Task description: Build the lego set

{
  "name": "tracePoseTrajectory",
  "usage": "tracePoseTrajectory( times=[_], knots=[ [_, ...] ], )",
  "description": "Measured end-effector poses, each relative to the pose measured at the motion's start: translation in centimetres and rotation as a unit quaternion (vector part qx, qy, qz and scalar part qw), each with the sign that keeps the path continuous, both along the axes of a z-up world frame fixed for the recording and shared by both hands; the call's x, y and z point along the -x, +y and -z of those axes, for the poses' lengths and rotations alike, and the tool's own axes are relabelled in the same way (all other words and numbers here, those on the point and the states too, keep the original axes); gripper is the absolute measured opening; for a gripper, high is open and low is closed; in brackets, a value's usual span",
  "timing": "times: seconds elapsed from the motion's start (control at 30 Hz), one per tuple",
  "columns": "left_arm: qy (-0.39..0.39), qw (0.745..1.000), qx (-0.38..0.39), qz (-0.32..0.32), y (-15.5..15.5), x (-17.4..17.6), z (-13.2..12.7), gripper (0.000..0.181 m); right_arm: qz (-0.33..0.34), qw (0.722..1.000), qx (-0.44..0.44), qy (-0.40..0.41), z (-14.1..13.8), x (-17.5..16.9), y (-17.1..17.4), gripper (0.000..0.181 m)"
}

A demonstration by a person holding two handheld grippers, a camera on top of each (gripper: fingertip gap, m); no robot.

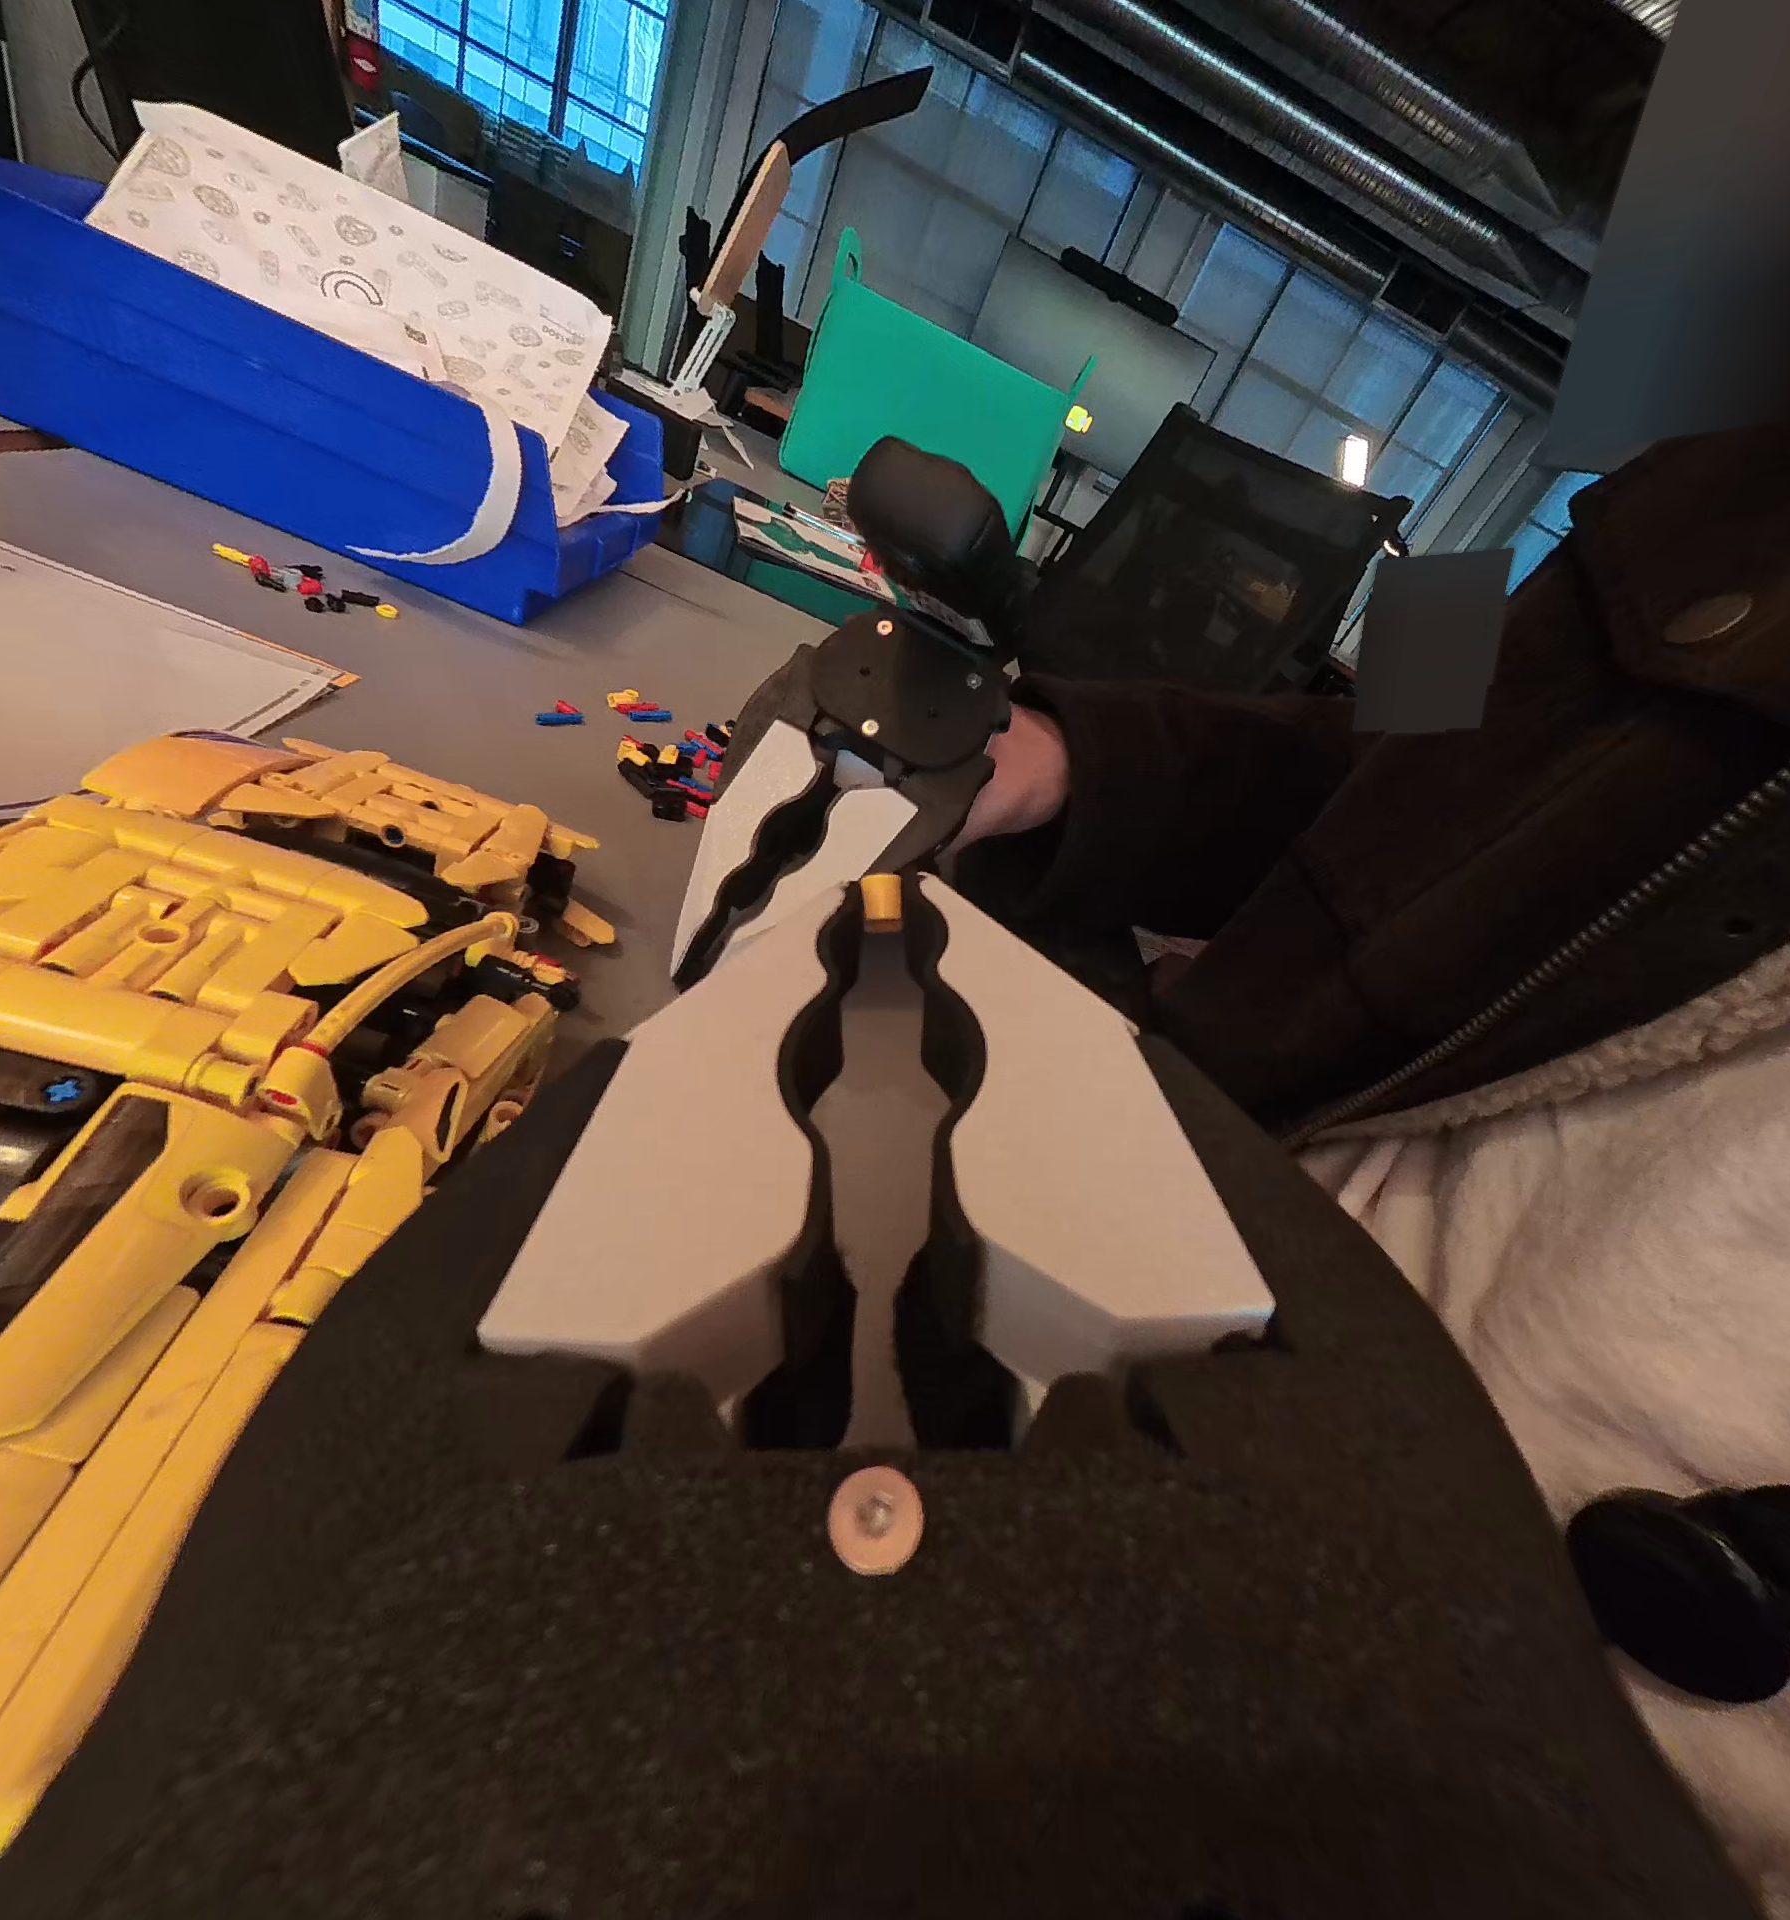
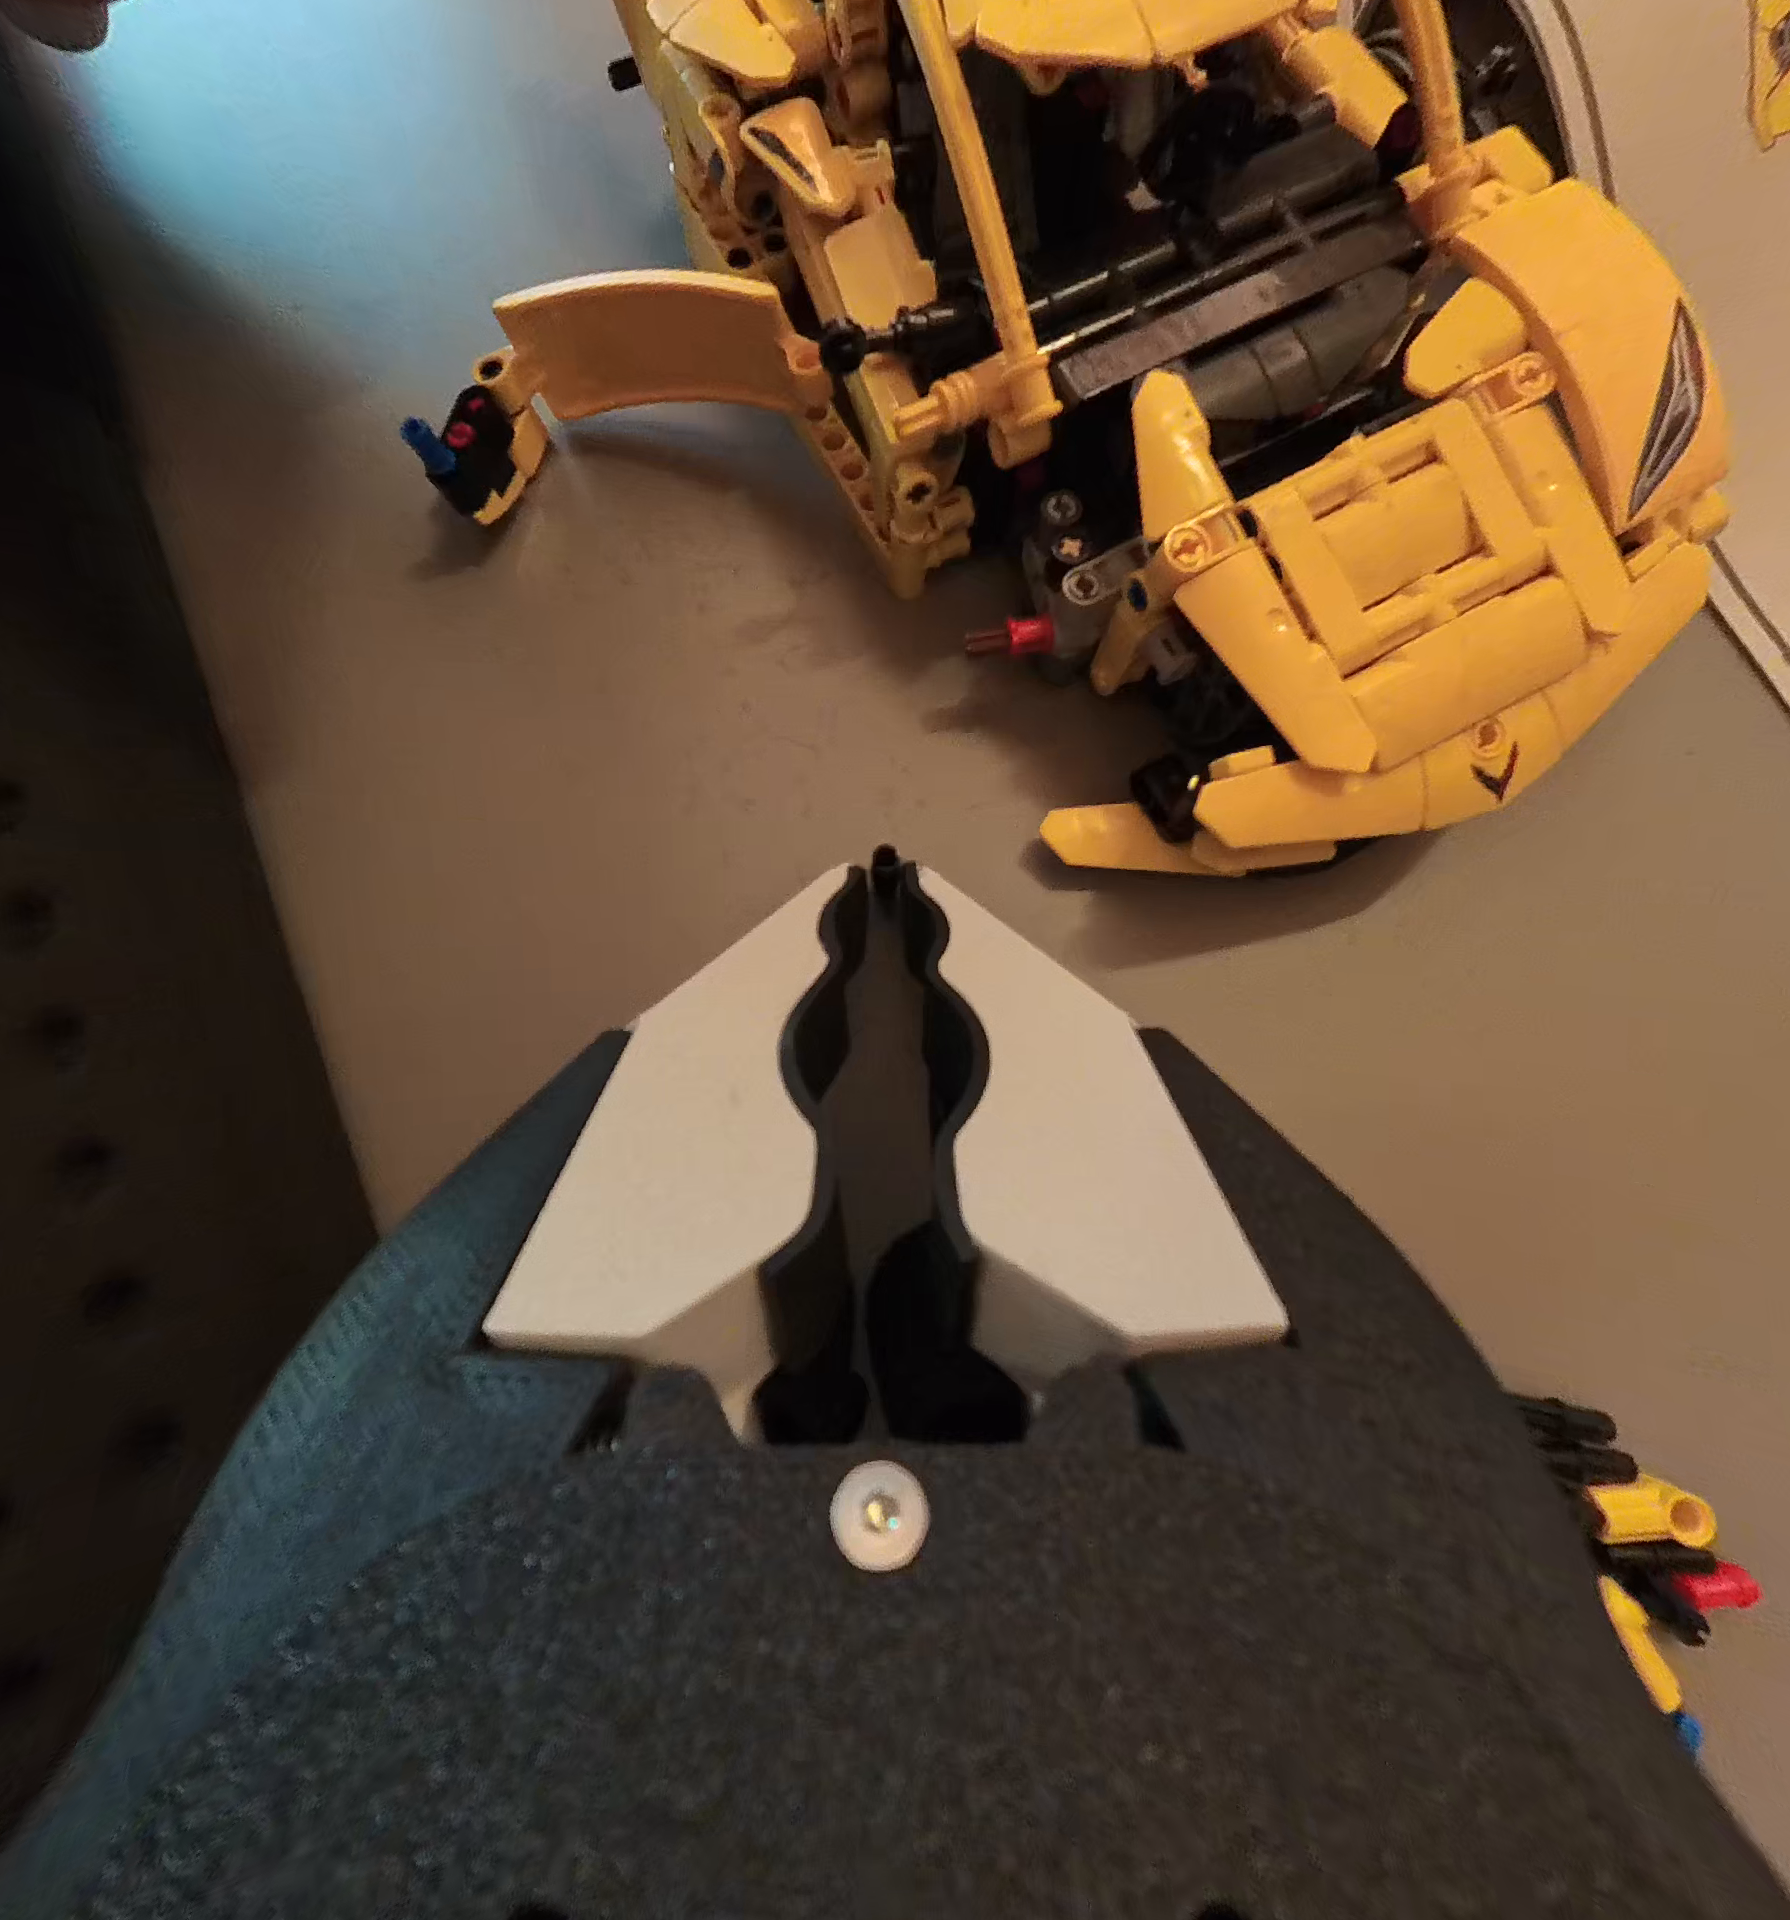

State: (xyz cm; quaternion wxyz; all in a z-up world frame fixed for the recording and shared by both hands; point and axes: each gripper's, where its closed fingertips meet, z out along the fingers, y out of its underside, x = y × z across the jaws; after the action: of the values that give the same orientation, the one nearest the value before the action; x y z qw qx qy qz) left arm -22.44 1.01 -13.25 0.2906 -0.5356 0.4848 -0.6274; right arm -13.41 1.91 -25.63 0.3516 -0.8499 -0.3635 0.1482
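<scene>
- The large yellow brick-built sports car (image 2: pixel 1286 416) lies on the grey bench (image 2: pixel 558 779) and looks mostly built: bonnet, roof and side panels are on. Its curved yellow door panel (image 2: pixel 652 348) hangs open, and a red pin (image 2: pixel 1016 634) juts out by the nose.
- Loose red, blue, black and yellow pins (image 1: pixel 662 753) lie scattered well apart from the car, so work remains.
- The left tool (image 1: pixel 883 904) pinches a small tan peg (image 1: pixel 880 896).
- The right tool (image 2: pixel 886 868) is closed on a thin black pin (image 2: pixel 884 864).
- The car's wheels are hidden.
</scene>
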Motion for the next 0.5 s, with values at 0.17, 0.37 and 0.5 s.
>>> tracePoseTrajectory(
  times=[0.17, 0.37, 0.5],
  knots=[
    [0.001, 1.0, 0.001, -0.001, 0.07, -0.01, 0.04, 0.007, 0.001, 1.0, 0.005, 0.004, -0.07, 0.04, -0.04, 0.011],
    [0.0, 1.0, 0.003, -0.002, 0.13, -0.01, 0.02, 0.007, 0.004, 1.0, -0.001, -0.001, -0.42, -0.26, 0.08, 0.015],
    [0.001, 1.0, 0.003, -0.001, 0.1, -0.03, 0.05, 0.007, 0.011, 1.0, 0.012, 0.007, -0.18, -0.47, 0.04, 0.015]
  ],
)
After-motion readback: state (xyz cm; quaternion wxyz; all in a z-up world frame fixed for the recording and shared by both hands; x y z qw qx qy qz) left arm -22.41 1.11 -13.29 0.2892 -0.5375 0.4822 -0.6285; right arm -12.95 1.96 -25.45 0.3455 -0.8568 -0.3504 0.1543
